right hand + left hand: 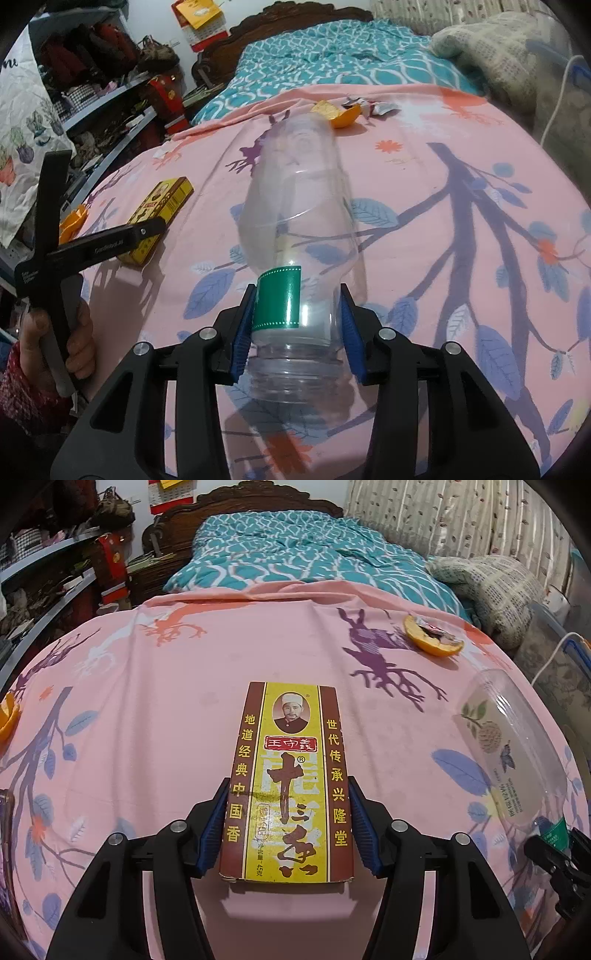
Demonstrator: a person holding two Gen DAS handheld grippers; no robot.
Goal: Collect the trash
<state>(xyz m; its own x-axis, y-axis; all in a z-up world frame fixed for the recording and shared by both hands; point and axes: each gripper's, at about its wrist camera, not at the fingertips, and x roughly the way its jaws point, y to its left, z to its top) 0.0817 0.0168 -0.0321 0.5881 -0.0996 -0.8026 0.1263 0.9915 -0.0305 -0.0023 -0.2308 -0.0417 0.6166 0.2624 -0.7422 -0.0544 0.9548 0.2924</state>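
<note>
On the pink sheet (147,709):
Left gripper (288,801): clamped on spice box (291,775).
Right gripper (297,310): clamped on plastic bottle (299,206).
Free room: found at 10 o'clock.
</note>
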